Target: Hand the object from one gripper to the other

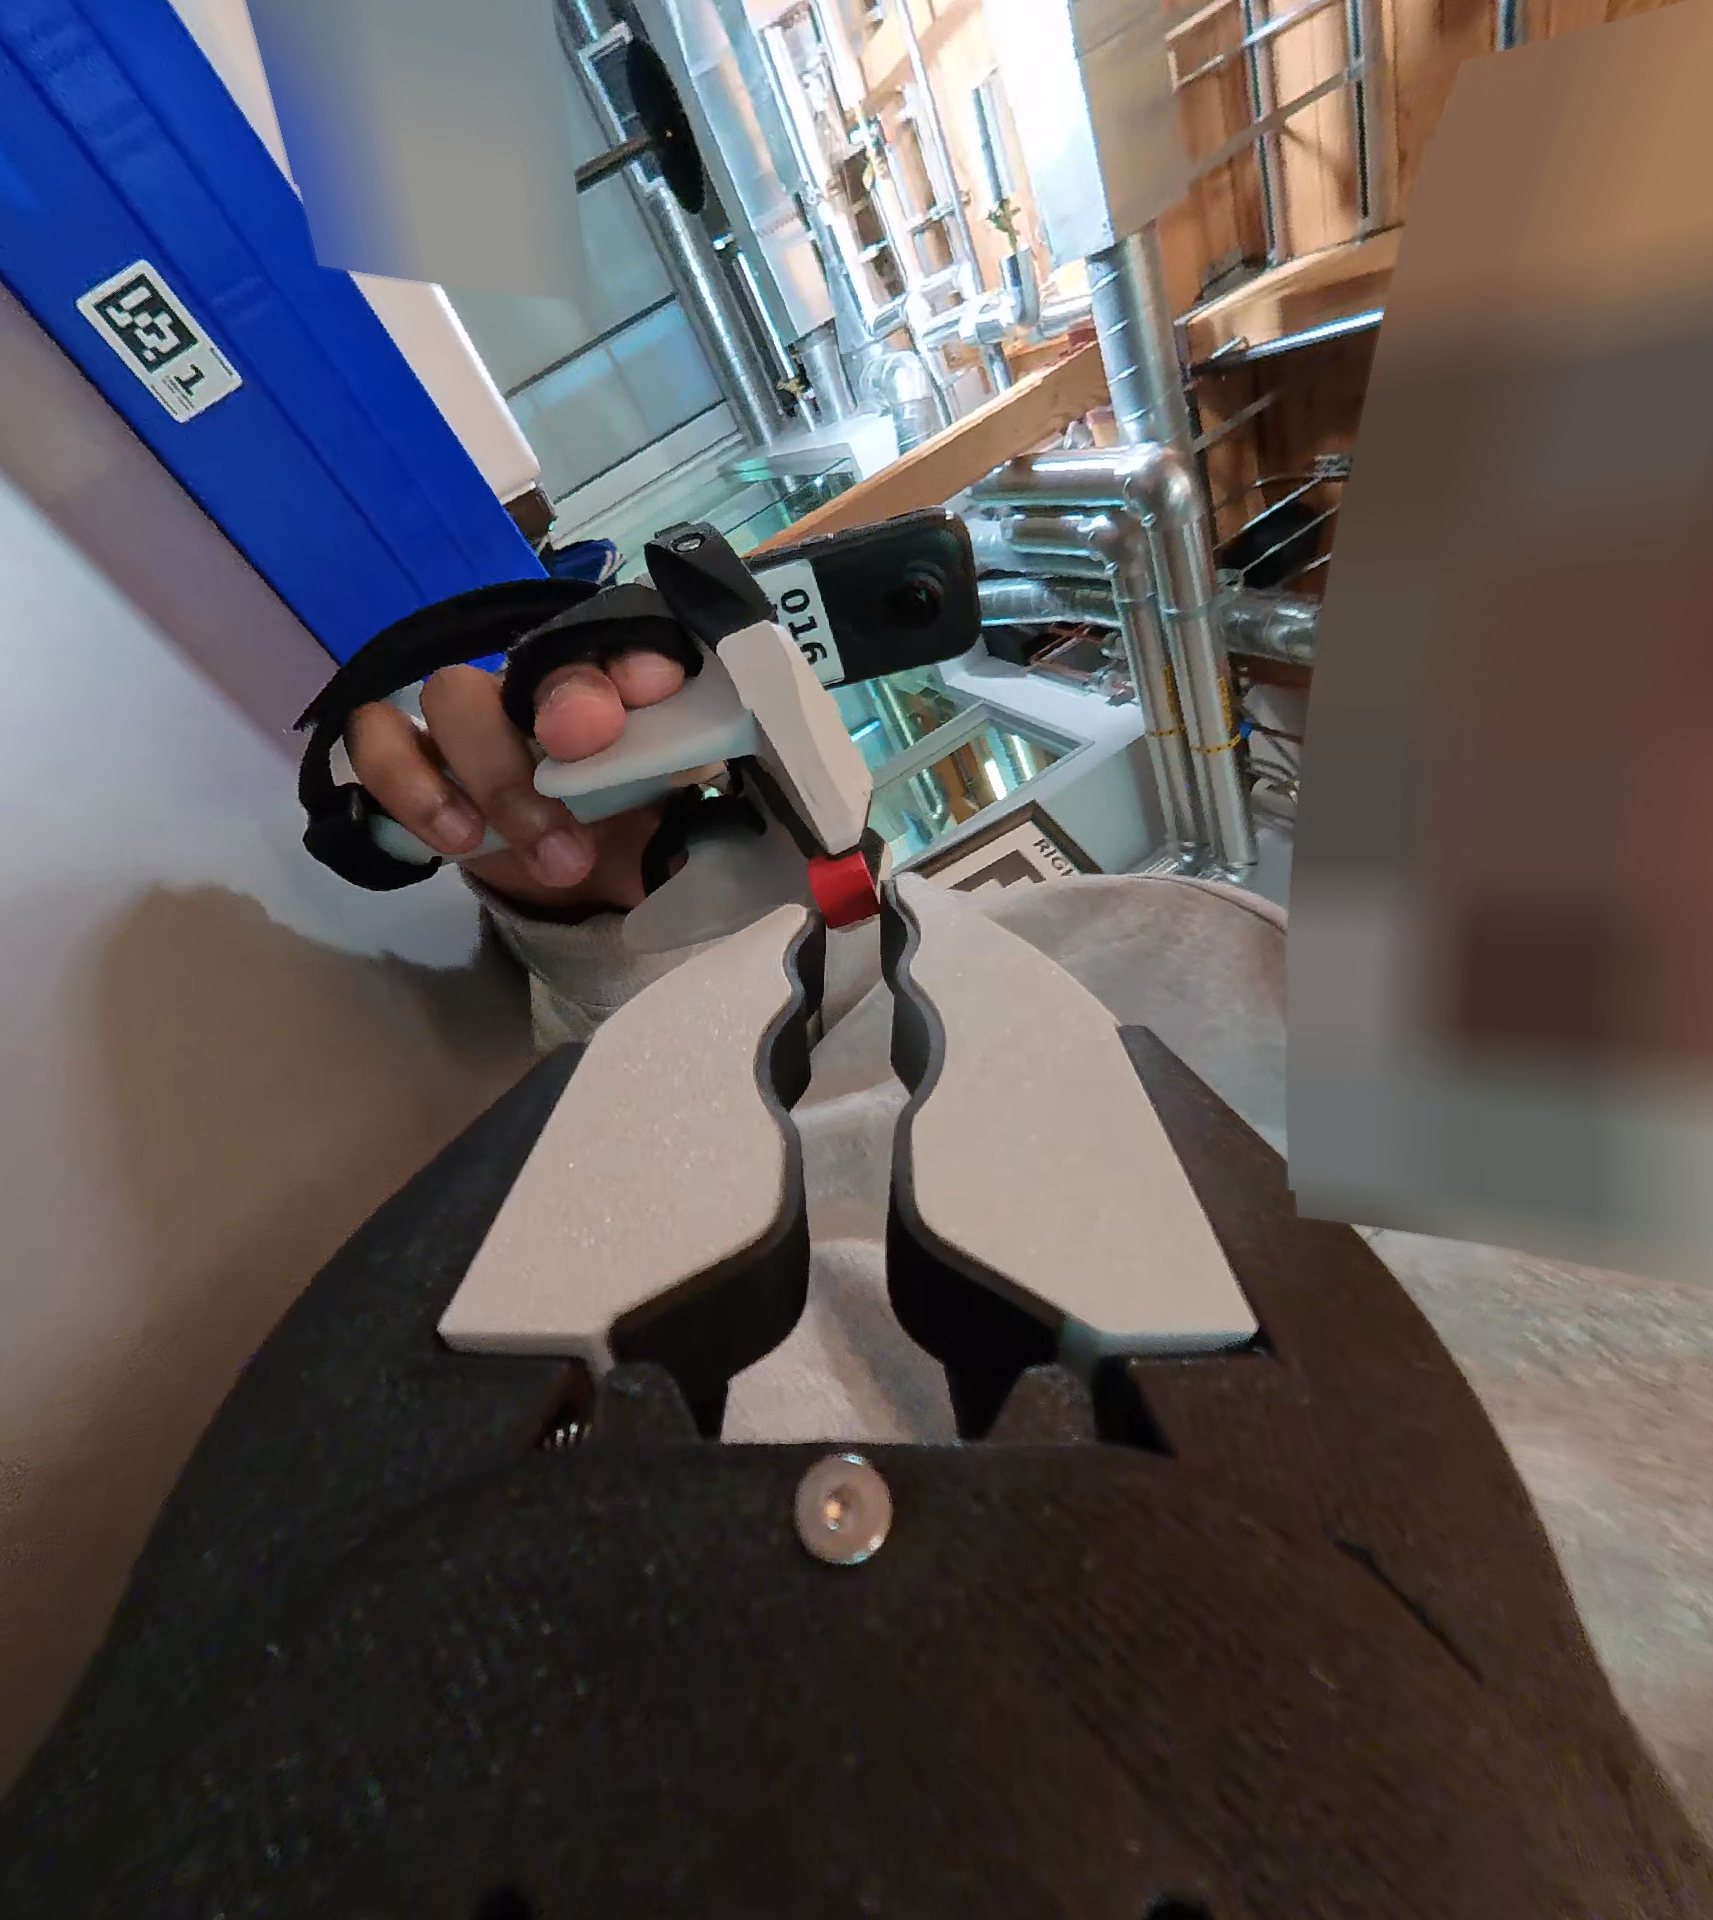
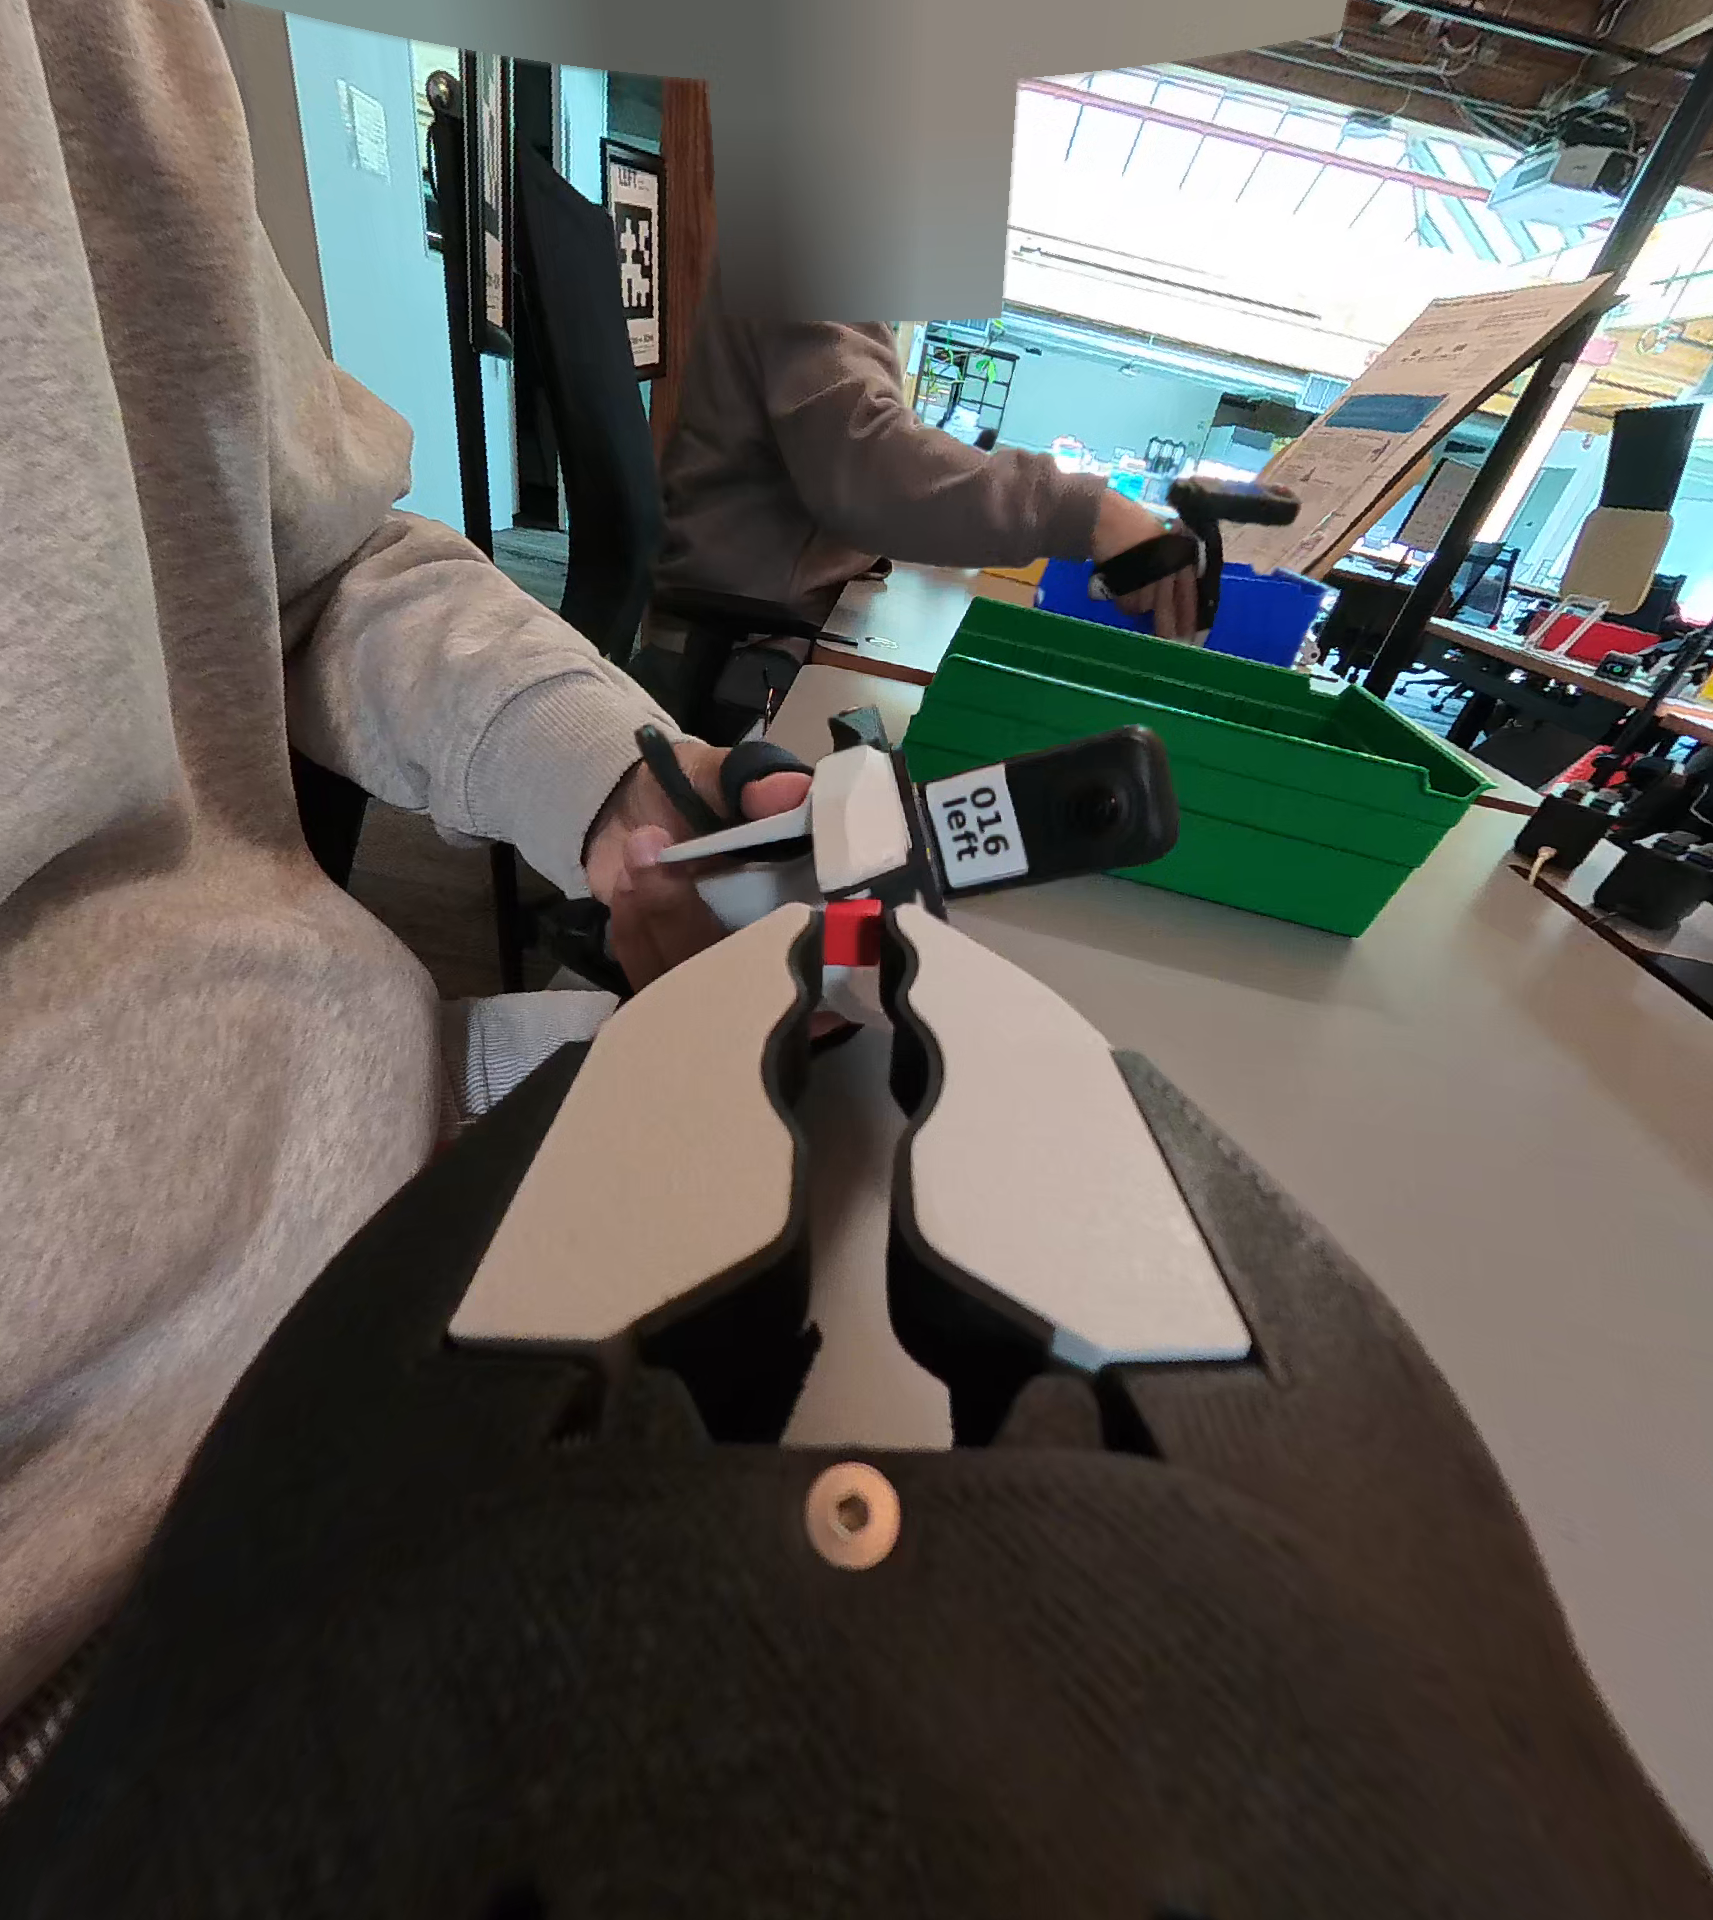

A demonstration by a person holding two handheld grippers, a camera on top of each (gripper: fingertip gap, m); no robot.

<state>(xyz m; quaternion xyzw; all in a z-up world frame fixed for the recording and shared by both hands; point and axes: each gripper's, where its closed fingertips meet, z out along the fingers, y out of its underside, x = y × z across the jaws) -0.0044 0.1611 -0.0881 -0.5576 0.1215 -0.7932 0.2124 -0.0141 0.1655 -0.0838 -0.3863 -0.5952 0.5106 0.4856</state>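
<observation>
A small red block [image 1: 847, 891] sits between the fingertips of my left gripper [image 1: 850, 914], whose jaws stand narrowly apart and pinch it. The right gripper's body [image 1: 790, 717], held in a hand, reaches the same block from above. In the right wrist view the red block [image 2: 852, 932] sits between the fingertips of my right gripper [image 2: 852, 940], also closed to the block's width. The left gripper's body [image 2: 862, 821], with its black camera, meets the block from the far side. Both grippers are held above the white table [image 2: 1351, 1195], close to the person's beige sweatshirt [image 2: 104, 727].
A green bin [image 2: 1195, 769] stands on the table behind the grippers, with a blue bin [image 2: 1257, 613] beyond it. Another person's arm [image 2: 987, 488] holds a gripper over the blue bin. A blue bin wall [image 1: 208, 312] fills the upper left of the left wrist view. My two grippers' fingertips are within a few centimetres of each other.
</observation>
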